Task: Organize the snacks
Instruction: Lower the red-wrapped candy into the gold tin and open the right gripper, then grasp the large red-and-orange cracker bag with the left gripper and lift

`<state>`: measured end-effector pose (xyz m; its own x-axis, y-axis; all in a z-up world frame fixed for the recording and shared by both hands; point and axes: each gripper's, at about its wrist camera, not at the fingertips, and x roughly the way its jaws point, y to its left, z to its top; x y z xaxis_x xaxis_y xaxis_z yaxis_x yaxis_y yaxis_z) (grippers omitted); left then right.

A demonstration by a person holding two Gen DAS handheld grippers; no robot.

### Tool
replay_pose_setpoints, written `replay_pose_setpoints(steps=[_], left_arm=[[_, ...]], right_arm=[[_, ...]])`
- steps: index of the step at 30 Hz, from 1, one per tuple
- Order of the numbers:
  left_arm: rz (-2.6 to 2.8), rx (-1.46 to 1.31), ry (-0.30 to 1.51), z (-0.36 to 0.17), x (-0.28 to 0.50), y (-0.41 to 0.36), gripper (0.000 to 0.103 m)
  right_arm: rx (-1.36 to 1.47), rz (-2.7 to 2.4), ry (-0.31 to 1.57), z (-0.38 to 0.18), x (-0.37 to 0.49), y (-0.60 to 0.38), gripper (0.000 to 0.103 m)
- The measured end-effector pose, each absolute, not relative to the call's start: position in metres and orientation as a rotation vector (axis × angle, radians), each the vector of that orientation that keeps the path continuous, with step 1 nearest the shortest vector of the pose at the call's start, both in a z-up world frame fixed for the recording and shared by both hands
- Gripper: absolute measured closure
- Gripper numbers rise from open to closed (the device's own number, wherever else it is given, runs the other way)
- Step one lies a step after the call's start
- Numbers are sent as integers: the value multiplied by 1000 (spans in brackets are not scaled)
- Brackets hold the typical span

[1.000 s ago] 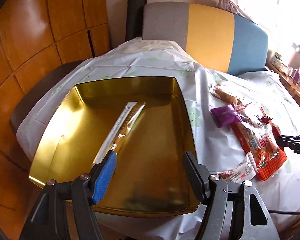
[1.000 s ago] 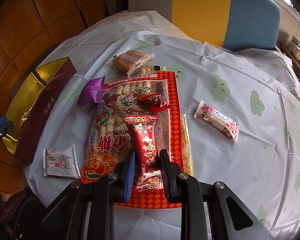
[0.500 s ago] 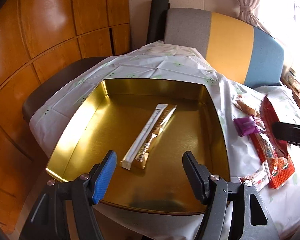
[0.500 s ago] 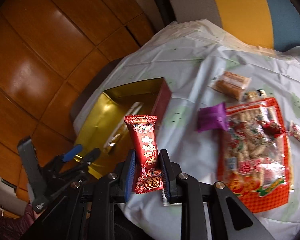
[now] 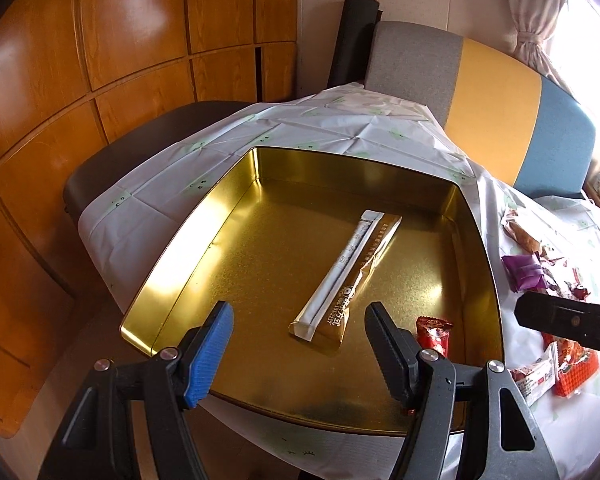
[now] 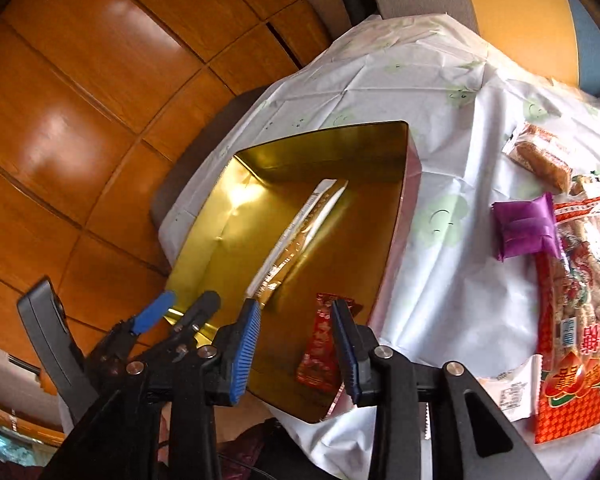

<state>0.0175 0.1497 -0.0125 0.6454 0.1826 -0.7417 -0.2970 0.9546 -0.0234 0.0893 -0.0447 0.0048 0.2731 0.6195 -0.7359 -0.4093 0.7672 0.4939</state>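
A gold tin [image 5: 236,216] [image 6: 340,152] sits at the table's left edge. A long gold-and-white stick packet [image 5: 348,276] [image 6: 300,236] lies in it. A red snack packet [image 6: 322,346] [image 5: 434,334] lies in the tin's near right corner. My right gripper [image 6: 296,344] is open just above the red packet, apart from it. My left gripper [image 5: 300,344] is open and empty over the tin's near edge. On the tablecloth lie a purple packet [image 6: 526,226] [image 5: 524,274], a large red bag of rolls [image 6: 576,300], a brown biscuit packet [image 6: 540,156] and a small white packet [image 6: 512,394].
A white tablecloth [image 6: 440,92] with green prints covers the table. A grey, yellow and blue chair back [image 5: 488,108] stands behind it. A dark seat [image 5: 112,160] and wooden wall panels [image 5: 60,80] are at the left. The right gripper's body [image 5: 572,322] shows at the right.
My right gripper carried the red packet from the table over to the tin and opened; the packet now lies in the tin. My left gripper drew back a little, still open.
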Motion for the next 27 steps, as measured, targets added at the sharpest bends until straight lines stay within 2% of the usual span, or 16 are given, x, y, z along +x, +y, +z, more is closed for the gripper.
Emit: replay_pose_setpoints(steps=[13,23,27], left_arm=[[189,-71,818,-5,20,116,34],[111,-15,827,-4,26,82,34],[78,4,823,-3,28,69,34]], right_arm=[[151,544,1003,5,78,-108,66],[253,298,969,-4,92,-204,66],[282,169,949,-9,110,-239,63]])
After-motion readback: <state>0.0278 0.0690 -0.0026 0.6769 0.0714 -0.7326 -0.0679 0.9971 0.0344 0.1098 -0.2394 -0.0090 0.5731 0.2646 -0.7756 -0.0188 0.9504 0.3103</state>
